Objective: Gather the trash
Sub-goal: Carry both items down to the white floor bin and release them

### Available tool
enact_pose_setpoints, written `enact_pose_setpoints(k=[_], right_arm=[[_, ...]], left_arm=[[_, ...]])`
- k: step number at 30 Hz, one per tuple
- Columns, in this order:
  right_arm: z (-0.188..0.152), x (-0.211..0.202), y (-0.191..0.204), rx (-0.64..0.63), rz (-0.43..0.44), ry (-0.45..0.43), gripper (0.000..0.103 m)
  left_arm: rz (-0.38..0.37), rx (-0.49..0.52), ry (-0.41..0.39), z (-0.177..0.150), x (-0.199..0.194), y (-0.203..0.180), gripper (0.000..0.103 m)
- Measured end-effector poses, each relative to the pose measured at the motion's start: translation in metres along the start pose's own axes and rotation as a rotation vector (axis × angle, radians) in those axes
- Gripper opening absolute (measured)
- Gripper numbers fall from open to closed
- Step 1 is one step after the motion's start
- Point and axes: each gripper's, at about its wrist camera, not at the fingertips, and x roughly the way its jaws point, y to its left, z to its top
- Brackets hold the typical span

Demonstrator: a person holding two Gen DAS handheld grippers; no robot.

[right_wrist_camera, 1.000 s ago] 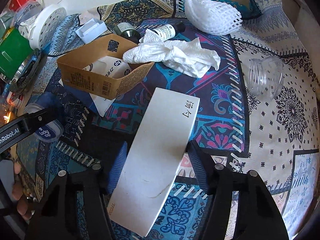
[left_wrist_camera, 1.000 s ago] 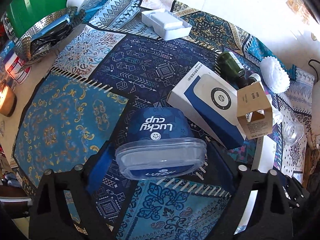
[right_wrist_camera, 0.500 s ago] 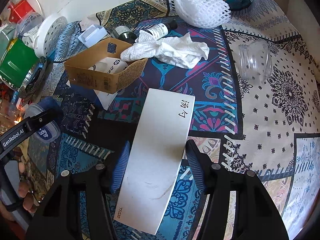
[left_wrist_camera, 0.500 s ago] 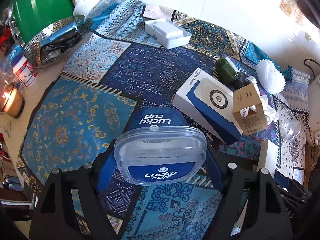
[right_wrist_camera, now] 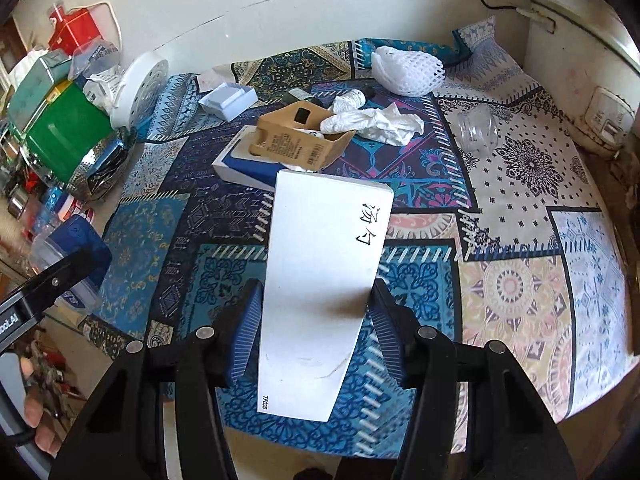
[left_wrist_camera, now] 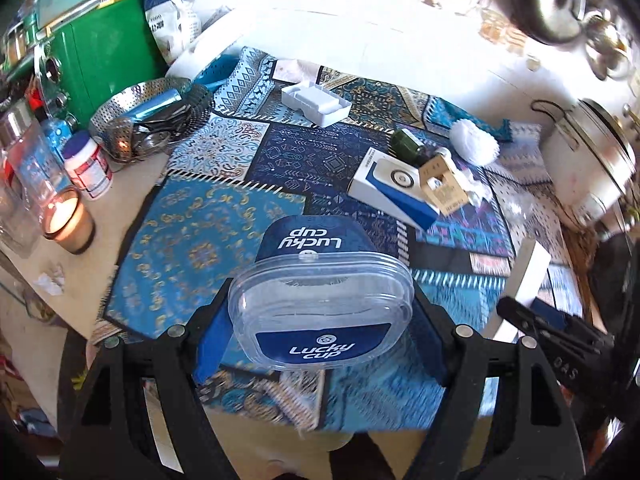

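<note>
Left gripper [left_wrist_camera: 320,320]: clamped on the Lucky Cup container [left_wrist_camera: 320,300], a blue tub with a clear lid, held above the near edge of the patterned cloth [left_wrist_camera: 192,240]; blue pads press both its sides.
Right gripper [right_wrist_camera: 316,316]: jaws have just been closing on the long white box [right_wrist_camera: 320,280], which sits between the ribbed blue pads and is gripped at its sides, handwritten black characters toward its far end.
Left view only: lit candle in a glass [left_wrist_camera: 66,220] and a small white jar [left_wrist_camera: 88,164] on bare tabletop beside the cloth; the right gripper's black body and the white box's edge at the right margin.
Right view only: clear plastic jar [right_wrist_camera: 478,128] lying on its side on the pale panel of the cloth; crumpled white tissue [right_wrist_camera: 372,122] spread out in full; person's fingertips [right_wrist_camera: 36,416] on the left gripper's handle at lower left.
Both views, remaining trash: brown cardboard carton [right_wrist_camera: 304,142] lying against the white-and-blue box [left_wrist_camera: 394,186]; white plastic tray insert [left_wrist_camera: 316,104] near the far edge; white foam fruit net [right_wrist_camera: 408,68] at the back; dark green bottle [left_wrist_camera: 406,144] behind the carton.
Side clutter: perforated metal basket [left_wrist_camera: 152,116] beside a green tin [right_wrist_camera: 68,136], at the cloth's left edge.
White cooker [right_wrist_camera: 584,60]: right rear corner, off the cloth.
</note>
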Motion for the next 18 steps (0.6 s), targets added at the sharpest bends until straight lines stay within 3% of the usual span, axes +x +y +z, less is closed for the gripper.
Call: enact_pose_setpoints(k=[8,18], right_arm=[[-0.049,-0.033,0.037,0.045,-0.016,-0.045,0.05],[-0.12,-0.052,0.04,0.026,-0.021,0.013,0.05]], left_arm=[[-0.054,0.045,0.023,-0.051,-0.054,0.04,0.078],[-0.091,0.1,0.131,-0.13,-0.058,0.034,0.078]])
